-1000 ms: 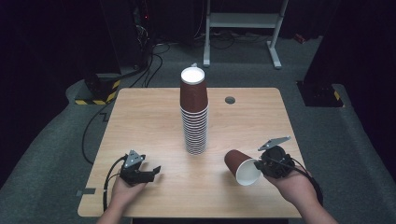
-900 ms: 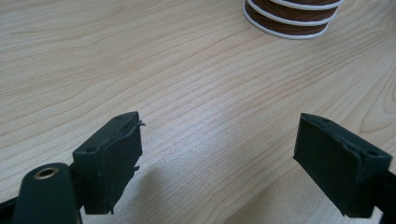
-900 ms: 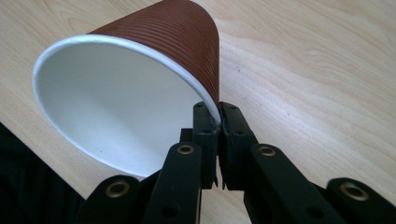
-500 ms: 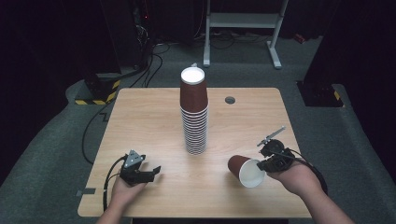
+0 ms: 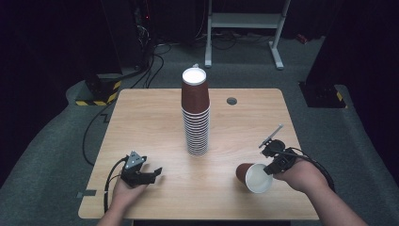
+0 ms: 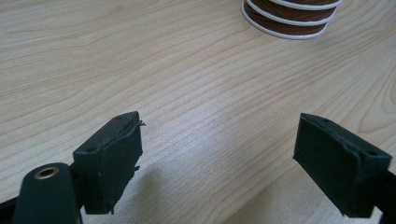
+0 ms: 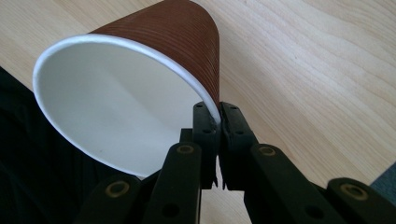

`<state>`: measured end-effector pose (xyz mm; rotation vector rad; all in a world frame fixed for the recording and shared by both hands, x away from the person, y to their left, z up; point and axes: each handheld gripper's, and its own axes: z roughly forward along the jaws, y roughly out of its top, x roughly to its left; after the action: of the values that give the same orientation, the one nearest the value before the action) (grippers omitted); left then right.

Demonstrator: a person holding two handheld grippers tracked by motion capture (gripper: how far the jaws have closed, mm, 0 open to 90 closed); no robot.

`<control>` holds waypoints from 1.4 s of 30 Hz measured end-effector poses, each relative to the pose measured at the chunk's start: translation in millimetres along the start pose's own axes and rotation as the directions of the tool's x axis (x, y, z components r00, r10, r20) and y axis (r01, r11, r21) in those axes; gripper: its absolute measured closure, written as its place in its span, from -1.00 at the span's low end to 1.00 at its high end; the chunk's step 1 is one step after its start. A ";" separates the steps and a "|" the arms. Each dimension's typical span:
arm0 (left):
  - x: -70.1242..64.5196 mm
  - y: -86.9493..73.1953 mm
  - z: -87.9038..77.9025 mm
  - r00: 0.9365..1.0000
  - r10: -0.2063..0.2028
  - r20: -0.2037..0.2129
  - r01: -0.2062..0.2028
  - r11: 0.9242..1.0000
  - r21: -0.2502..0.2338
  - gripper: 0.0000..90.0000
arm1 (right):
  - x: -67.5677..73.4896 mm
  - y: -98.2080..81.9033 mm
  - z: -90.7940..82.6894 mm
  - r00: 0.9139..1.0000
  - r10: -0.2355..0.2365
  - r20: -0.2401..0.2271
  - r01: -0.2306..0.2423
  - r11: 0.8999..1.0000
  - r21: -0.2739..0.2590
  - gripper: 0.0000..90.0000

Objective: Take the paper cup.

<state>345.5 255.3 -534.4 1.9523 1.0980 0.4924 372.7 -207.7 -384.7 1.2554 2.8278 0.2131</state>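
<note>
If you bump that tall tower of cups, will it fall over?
Probably yes. The stack of cups stands tall on a narrow base, so a nudge near its top would likely tip it. They look like light paper cups, so a push low down might just slide it across the table.

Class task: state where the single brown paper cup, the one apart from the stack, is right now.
In the high view the single cup sits at the table's front right, tipped with its white mouth toward the person, its rim pinched by the right gripper, right of the cup stack.

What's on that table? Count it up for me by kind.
Stack of brown cups: 1
Loose brown cup: 1
Hand-held claws: 2, the left claw and the right claw
Total: 4
</note>
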 end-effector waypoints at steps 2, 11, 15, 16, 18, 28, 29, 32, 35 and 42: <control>0.0 0.1 0.2 1.000 0.001 0.001 -0.001 1.000 0.002 -0.65 | -0.3 -0.4 1.1 1.000 0.001 -0.006 -0.001 1.000 0.010 0.90; -0.7 0.2 0.5 1.000 0.001 -0.002 -0.001 1.000 0.007 -0.65 | 0.2 0.1 7.3 1.000 0.000 -0.003 0.000 1.000 0.027 0.89; -0.7 0.3 0.6 1.000 0.001 -0.002 -0.001 1.000 0.007 -0.64 | -1.1 0.7 9.2 1.000 0.003 -0.004 -0.003 0.999 0.034 0.89; -0.7 0.3 0.5 1.000 0.001 -0.002 -0.001 1.000 0.007 -0.64 | -1.8 0.9 9.3 1.000 0.007 -0.004 -0.007 0.999 0.036 0.89; -0.7 0.3 0.5 1.000 0.001 -0.001 -0.001 1.000 0.007 -0.64 | -2.5 1.3 9.8 1.000 0.014 -0.003 -0.014 0.999 0.037 0.89; -0.6 0.2 0.5 1.000 0.001 0.000 -0.001 1.000 0.006 -0.64 | -4.9 4.4 9.4 1.000 0.018 0.017 -0.018 1.000 0.010 0.83; -0.6 0.2 0.5 1.000 0.001 0.000 -0.001 1.000 0.007 -0.64 | -4.5 4.9 9.0 0.999 0.026 0.020 -0.027 1.000 0.004 0.83; -0.6 0.2 0.5 1.000 0.001 0.000 -0.001 1.000 0.007 -0.65 | -4.4 6.0 8.4 0.999 0.039 0.024 -0.039 0.999 -0.003 0.82; -0.7 0.2 0.5 1.000 0.001 0.000 -0.001 1.000 0.007 -0.64 | -5.8 7.6 7.6 0.999 0.024 0.039 -0.023 0.999 -0.025 0.82; -0.7 0.2 0.5 1.000 0.001 -0.001 -0.001 1.000 0.008 -0.65 | -4.7 11.6 6.0 0.997 0.035 0.064 -0.032 0.998 -0.056 0.84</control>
<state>345.6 254.4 -534.4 1.9595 1.1014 0.4908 384.9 -202.8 -389.1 1.2755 2.7289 0.2447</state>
